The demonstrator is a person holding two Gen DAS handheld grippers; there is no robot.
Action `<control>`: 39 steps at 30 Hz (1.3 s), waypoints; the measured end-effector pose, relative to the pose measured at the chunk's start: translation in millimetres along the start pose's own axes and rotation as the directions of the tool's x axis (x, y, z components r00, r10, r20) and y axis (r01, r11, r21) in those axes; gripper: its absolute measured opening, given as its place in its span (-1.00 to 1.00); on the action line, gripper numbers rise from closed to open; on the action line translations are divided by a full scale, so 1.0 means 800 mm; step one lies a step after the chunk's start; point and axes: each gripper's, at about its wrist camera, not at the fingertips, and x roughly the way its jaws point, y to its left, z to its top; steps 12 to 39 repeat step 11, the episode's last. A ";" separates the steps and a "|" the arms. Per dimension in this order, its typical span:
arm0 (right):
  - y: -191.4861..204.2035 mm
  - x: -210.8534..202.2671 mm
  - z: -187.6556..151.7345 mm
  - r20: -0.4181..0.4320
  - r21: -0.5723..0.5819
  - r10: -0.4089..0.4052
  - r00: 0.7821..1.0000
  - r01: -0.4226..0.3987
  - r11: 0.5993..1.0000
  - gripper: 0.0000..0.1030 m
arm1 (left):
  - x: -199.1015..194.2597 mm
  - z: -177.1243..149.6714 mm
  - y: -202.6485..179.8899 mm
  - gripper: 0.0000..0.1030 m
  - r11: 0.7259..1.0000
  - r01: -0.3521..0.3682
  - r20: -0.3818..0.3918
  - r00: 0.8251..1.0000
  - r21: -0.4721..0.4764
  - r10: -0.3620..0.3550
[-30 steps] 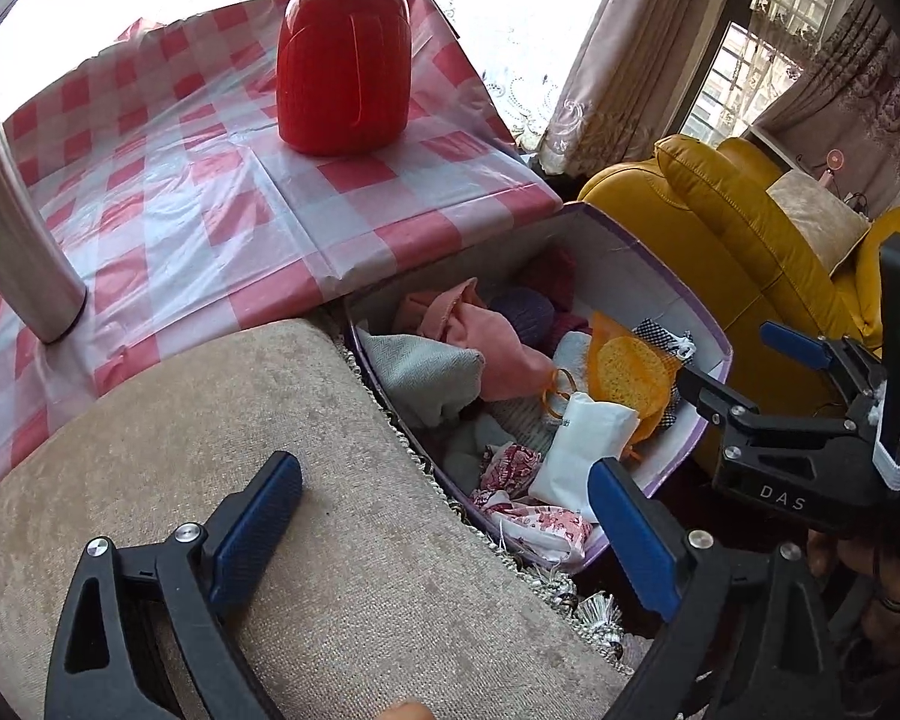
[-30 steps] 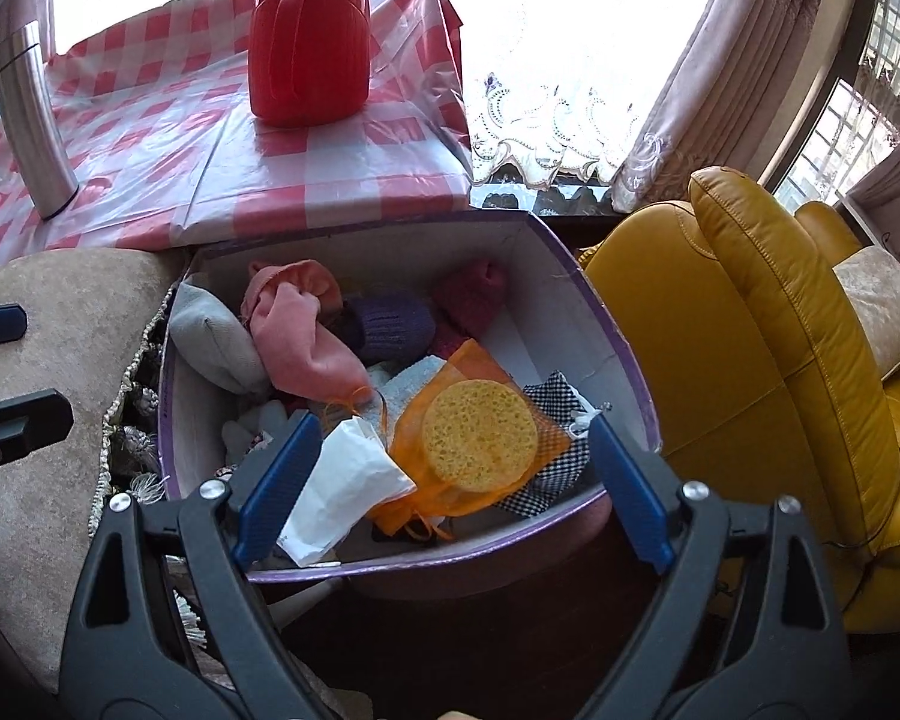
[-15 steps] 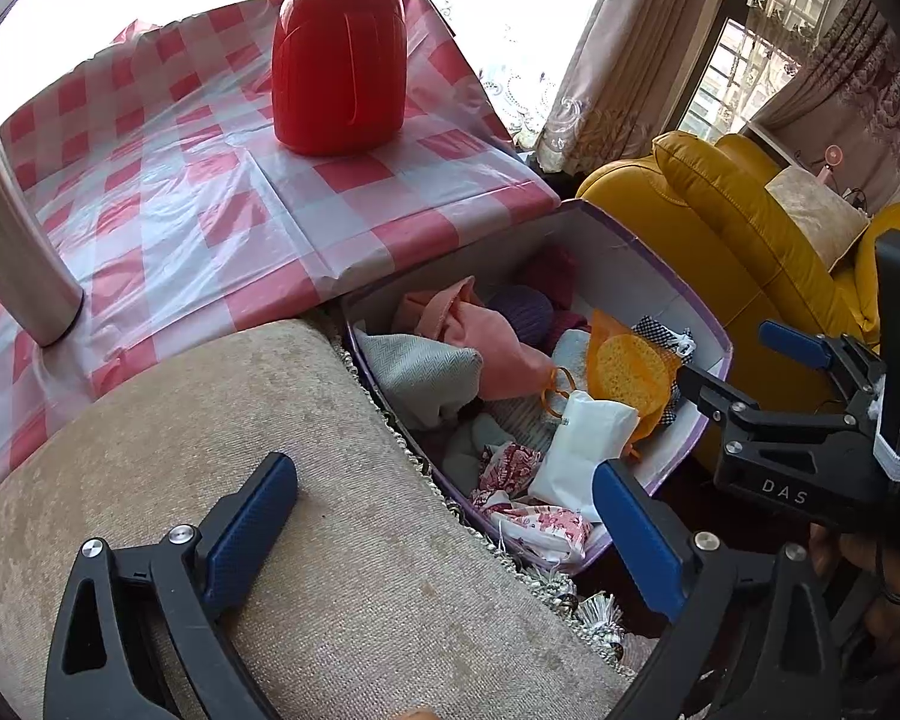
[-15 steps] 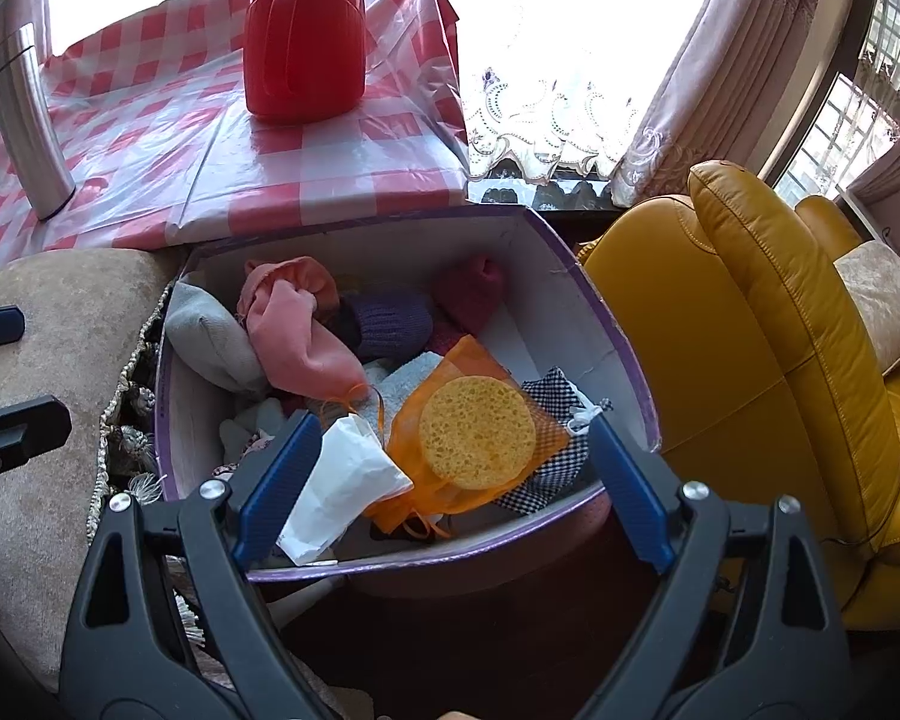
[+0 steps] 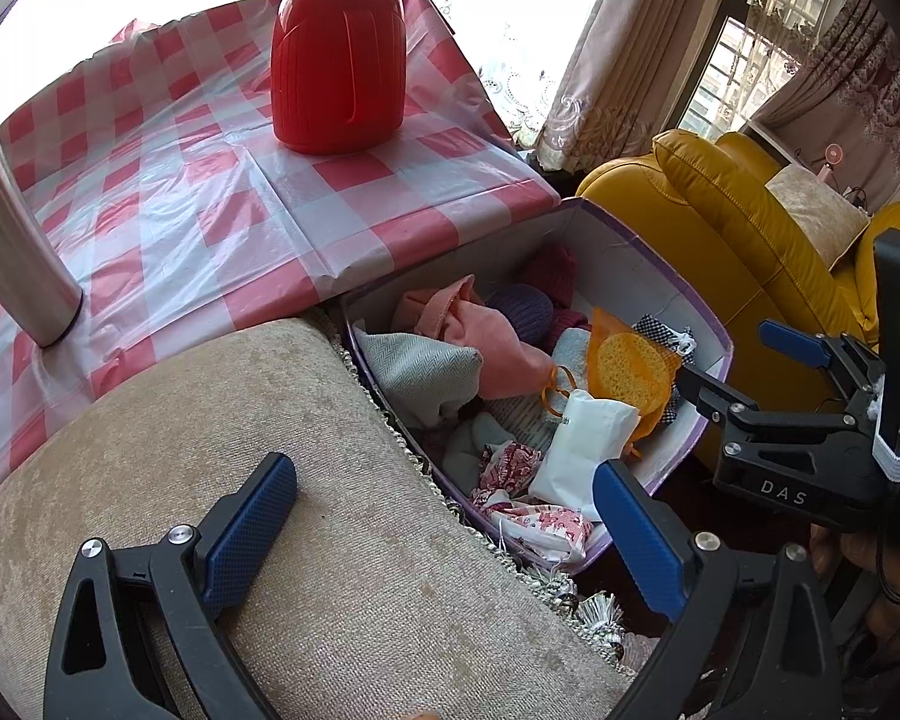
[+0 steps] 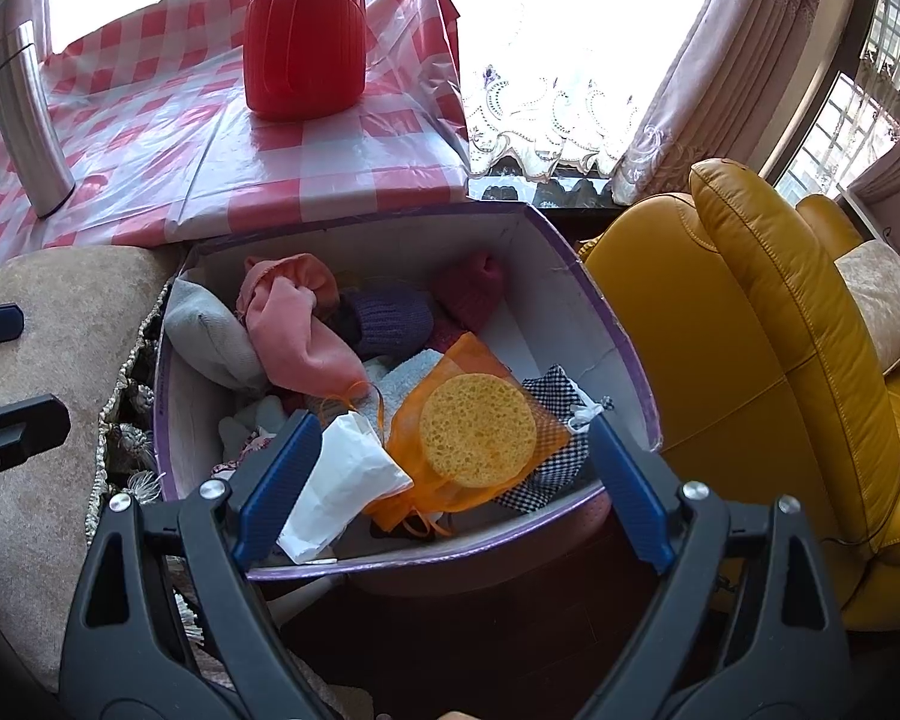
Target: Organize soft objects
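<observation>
over the box (image 6: 624, 348), both sets of tongs gape wide and empty: right gripper (image 6: 450, 486), left gripper (image 5: 444, 522). best to drop onto the sponge (image 6: 477, 429) at 12 o'clock, pinching its orange mesh bag (image 6: 450, 360) squarely.

The left gripper (image 5: 444, 531) is hovering with blue-padded fingers (image 5: 252, 531) spread wide above a beige upholstered cushion (image 5: 258, 420). Beside it, a purple-rimmed cardboard box (image 5: 648, 252) is holding pink, grey and purple cloths, a white pouch (image 5: 582, 450) and a yellow round sponge (image 5: 633, 369).
</observation>
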 end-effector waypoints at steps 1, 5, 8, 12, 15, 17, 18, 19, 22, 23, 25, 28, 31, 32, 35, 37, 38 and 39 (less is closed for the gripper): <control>0.000 0.001 0.000 -0.001 0.000 0.001 1.000 -0.001 1.000 0.78 | 0.000 0.000 0.000 0.95 1.000 0.000 0.000 1.000 0.001 0.000; -0.001 0.002 -0.003 -0.006 0.002 0.002 1.000 -0.002 1.000 0.78 | 0.002 -0.001 -0.002 0.97 1.000 0.001 -0.003 1.000 0.007 -0.001; -0.001 0.003 -0.004 -0.010 0.003 0.001 1.000 -0.001 1.000 0.78 | 0.002 -0.003 -0.001 0.98 1.000 0.003 0.000 1.000 0.011 -0.003; -0.001 0.003 -0.003 -0.009 0.003 0.002 1.000 -0.002 1.000 0.78 | 0.002 -0.004 -0.002 0.99 1.000 0.002 -0.003 1.000 0.023 -0.002; -0.001 0.003 -0.003 -0.009 0.003 0.002 1.000 -0.002 1.000 0.78 | 0.002 -0.004 -0.002 0.99 1.000 0.002 -0.003 1.000 0.023 -0.002; -0.001 0.003 -0.003 -0.009 0.003 0.002 1.000 -0.002 1.000 0.78 | 0.002 -0.004 -0.002 0.99 1.000 0.002 -0.003 1.000 0.023 -0.002; -0.001 0.003 -0.003 -0.009 0.003 0.002 1.000 -0.002 1.000 0.78 | 0.002 -0.004 -0.002 0.99 1.000 0.002 -0.003 1.000 0.023 -0.002; -0.001 0.003 -0.003 -0.009 0.003 0.002 1.000 -0.002 1.000 0.78 | 0.002 -0.004 -0.002 0.99 1.000 0.002 -0.003 1.000 0.023 -0.002; -0.001 0.003 -0.003 -0.009 0.003 0.002 1.000 -0.002 1.000 0.78 | 0.002 -0.004 -0.002 0.99 1.000 0.002 -0.003 1.000 0.023 -0.002; -0.001 0.003 -0.003 -0.009 0.003 0.002 1.000 -0.002 1.000 0.78 | 0.002 -0.004 -0.002 0.99 1.000 0.002 -0.003 1.000 0.023 -0.002; -0.001 0.003 -0.003 -0.009 0.003 0.002 1.000 -0.002 1.000 0.78 | 0.002 -0.004 -0.002 0.99 1.000 0.002 -0.003 1.000 0.023 -0.002; -0.001 0.003 -0.003 -0.009 0.003 0.002 1.000 -0.002 1.000 0.78 | 0.002 -0.004 -0.002 0.99 1.000 0.002 -0.003 1.000 0.023 -0.002; -0.001 0.003 -0.003 -0.009 0.003 0.002 1.000 -0.002 1.000 0.78 | 0.002 -0.004 -0.002 0.99 1.000 0.002 -0.003 1.000 0.023 -0.002; -0.001 0.003 -0.003 -0.009 0.003 0.002 1.000 -0.002 1.000 0.78 | 0.002 -0.004 -0.002 0.99 1.000 0.002 -0.003 1.000 0.023 -0.002; -0.001 0.003 -0.003 -0.009 0.003 0.002 1.000 -0.002 1.000 0.78 | 0.002 -0.004 -0.002 0.99 1.000 0.002 -0.003 1.000 0.023 -0.002; -0.001 0.003 -0.003 -0.009 0.003 0.002 1.000 -0.002 1.000 0.78 | 0.002 -0.004 -0.002 0.99 1.000 0.002 -0.003 1.000 0.023 -0.002; -0.001 0.003 -0.003 -0.009 0.003 0.002 1.000 -0.002 1.000 0.78 | 0.002 -0.004 -0.002 0.99 1.000 0.002 -0.003 1.000 0.023 -0.002; -0.001 0.003 -0.003 -0.009 0.003 0.002 1.000 -0.002 1.000 0.78 | 0.002 -0.004 -0.002 0.99 1.000 0.002 -0.003 1.000 0.023 -0.002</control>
